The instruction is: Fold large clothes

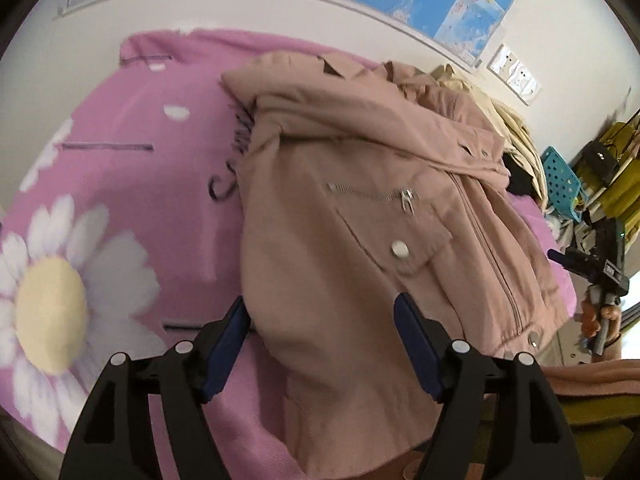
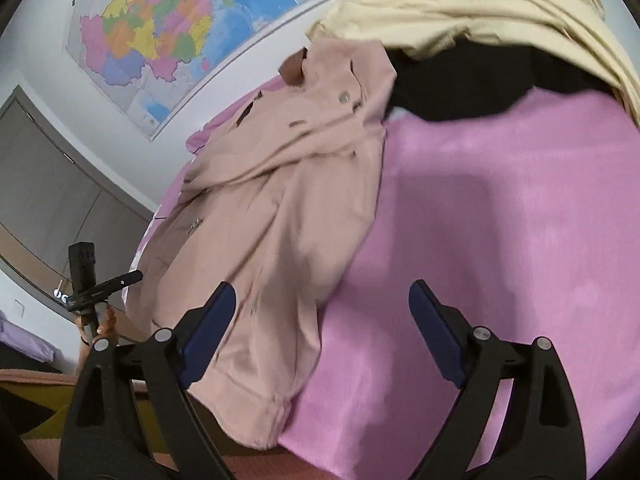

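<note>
The pink jacket (image 1: 360, 216) lies on the bed's pink flower blanket (image 1: 120, 184), bunched up with its front zip showing, so it can be folded flat there. The left gripper (image 1: 322, 344) and the right gripper (image 2: 322, 332) both hang over its near edge with jaws wide and nothing in them, probably ready to grab the cloth.

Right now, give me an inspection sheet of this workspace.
Surface: pink daisy blanket, partly covered.
Job's things: pink jacket folded over, zipper side up.
Clutter: cream cloth and a dark garment heaped behind the jacket.
Grippers: left gripper open over the jacket's hem; right gripper open at the jacket's edge, both empty.
Cables: nothing seen.
Surroundings: wall map, blue basket, grey doors.
</note>
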